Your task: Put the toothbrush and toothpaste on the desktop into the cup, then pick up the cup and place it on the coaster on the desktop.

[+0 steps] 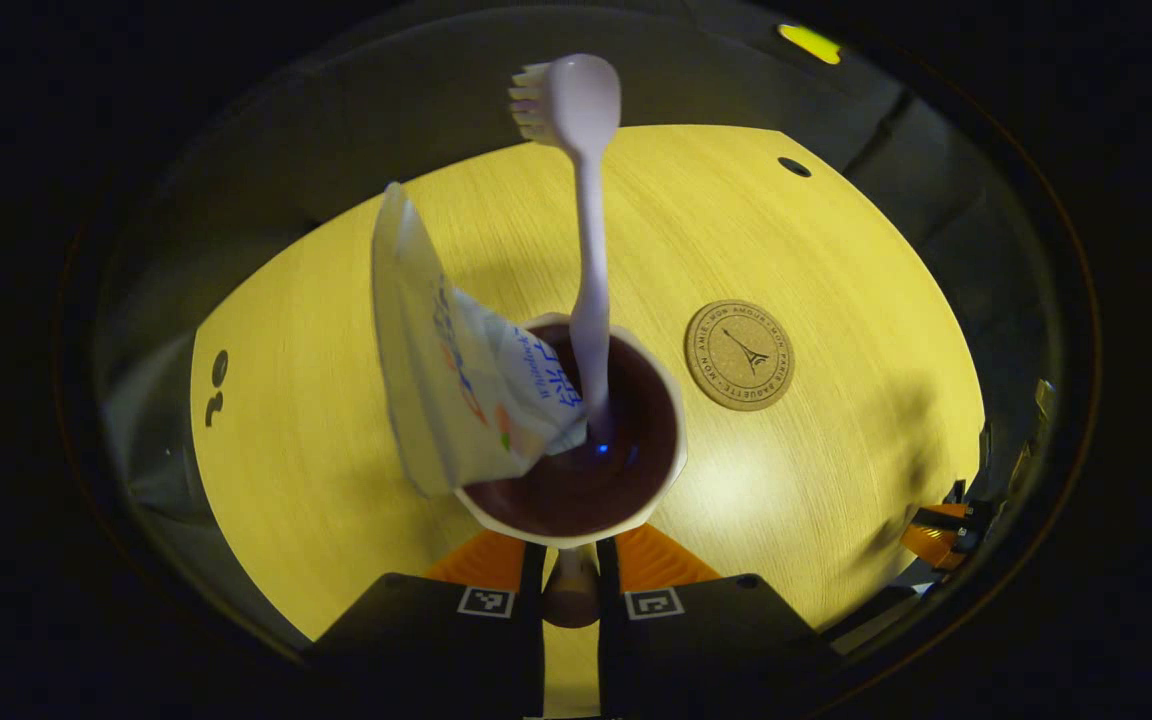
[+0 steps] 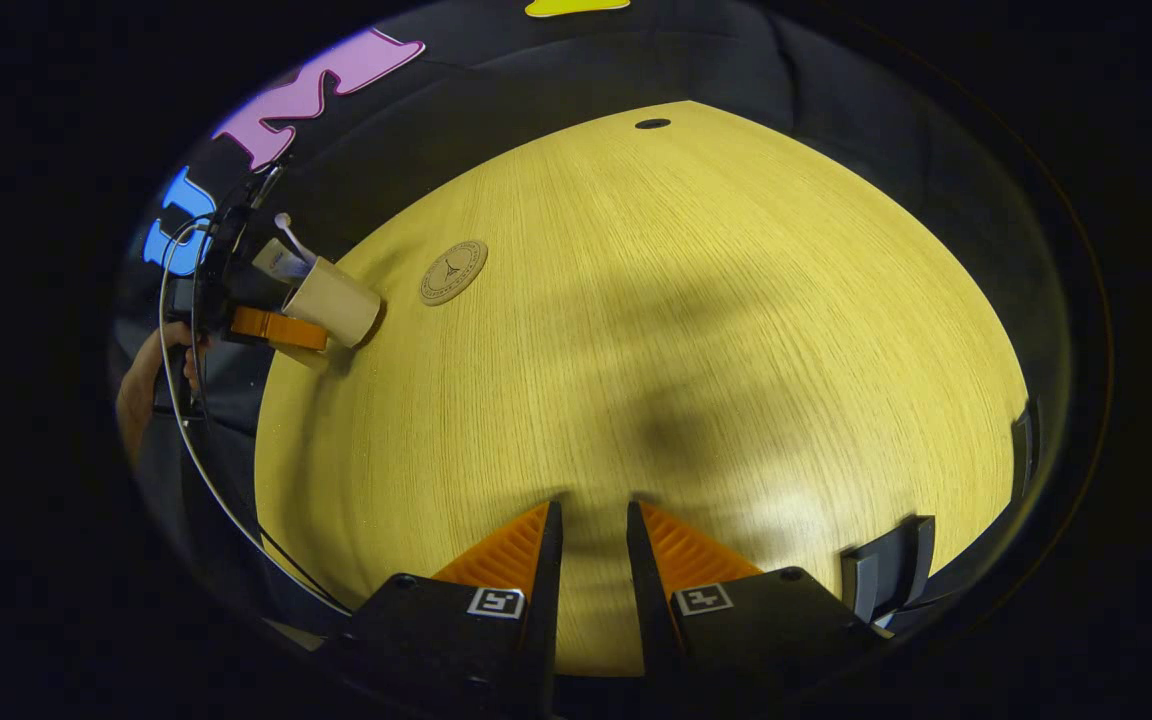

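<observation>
A cup with a pale rim and dark inside sits right before my left gripper, which is shut on a narrow part of its near side. A white toothbrush stands in the cup, head up. A white toothpaste tube leans out over the cup's left rim. A round cork coaster lies flat on the wooden desk, just right of the cup. In the right gripper view the cup is far left near the desk edge, with the coaster beside it. My right gripper hovers over bare desk, fingers slightly apart, holding nothing.
A hand and a trailing cable are off the desk's left edge behind the cup. A small dark hole marks the far desk edge. A dark bracket stands at the near right corner.
</observation>
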Available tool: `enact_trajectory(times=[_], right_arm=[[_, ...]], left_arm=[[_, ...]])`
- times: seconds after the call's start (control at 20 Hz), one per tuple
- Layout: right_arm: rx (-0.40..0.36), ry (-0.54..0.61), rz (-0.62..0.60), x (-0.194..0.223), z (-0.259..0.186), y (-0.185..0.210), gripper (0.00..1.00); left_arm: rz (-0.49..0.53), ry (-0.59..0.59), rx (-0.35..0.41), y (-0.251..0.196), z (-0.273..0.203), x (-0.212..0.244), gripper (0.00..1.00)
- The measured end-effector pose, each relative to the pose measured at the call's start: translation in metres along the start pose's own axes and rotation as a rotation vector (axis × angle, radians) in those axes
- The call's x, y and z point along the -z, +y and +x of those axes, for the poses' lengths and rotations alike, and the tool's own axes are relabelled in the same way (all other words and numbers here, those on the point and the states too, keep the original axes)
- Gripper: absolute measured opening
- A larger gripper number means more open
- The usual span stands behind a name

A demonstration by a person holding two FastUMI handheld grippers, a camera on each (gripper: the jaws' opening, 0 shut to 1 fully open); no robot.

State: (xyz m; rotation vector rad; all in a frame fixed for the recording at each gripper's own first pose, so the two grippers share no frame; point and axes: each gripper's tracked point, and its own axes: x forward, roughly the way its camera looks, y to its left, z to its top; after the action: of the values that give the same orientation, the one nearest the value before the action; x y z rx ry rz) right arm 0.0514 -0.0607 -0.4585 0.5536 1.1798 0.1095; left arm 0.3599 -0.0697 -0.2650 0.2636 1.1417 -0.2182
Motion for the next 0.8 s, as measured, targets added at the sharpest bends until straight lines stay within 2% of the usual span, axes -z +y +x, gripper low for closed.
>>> enact_trajectory(times=[0.25, 0.35, 0.4, 0.8], right_arm=[[0.001, -0.02, 0.016, -0.003, -0.006, -0.007, 0.57], [-0.001, -0.023, 0.035, -0.001, -0.01, -0.012, 0.23], [-0.001, -0.024, 0.044, -0.001, -0.011, -0.016, 0.4], [0.016, -0.044, 0.099, -0.002, -0.021, -0.046, 0.4]], left_arm=[[0.053, -0.017, 0.02, -0.031, -0.004, -0.018, 0.25], [0.08, -0.021, 0.026, -0.045, -0.004, -0.026, 0.26], [0.094, -0.022, 0.027, -0.052, -0.004, -0.03, 0.25], [0.17, -0.017, 0.034, -0.098, 0.007, -0.057, 0.25]])
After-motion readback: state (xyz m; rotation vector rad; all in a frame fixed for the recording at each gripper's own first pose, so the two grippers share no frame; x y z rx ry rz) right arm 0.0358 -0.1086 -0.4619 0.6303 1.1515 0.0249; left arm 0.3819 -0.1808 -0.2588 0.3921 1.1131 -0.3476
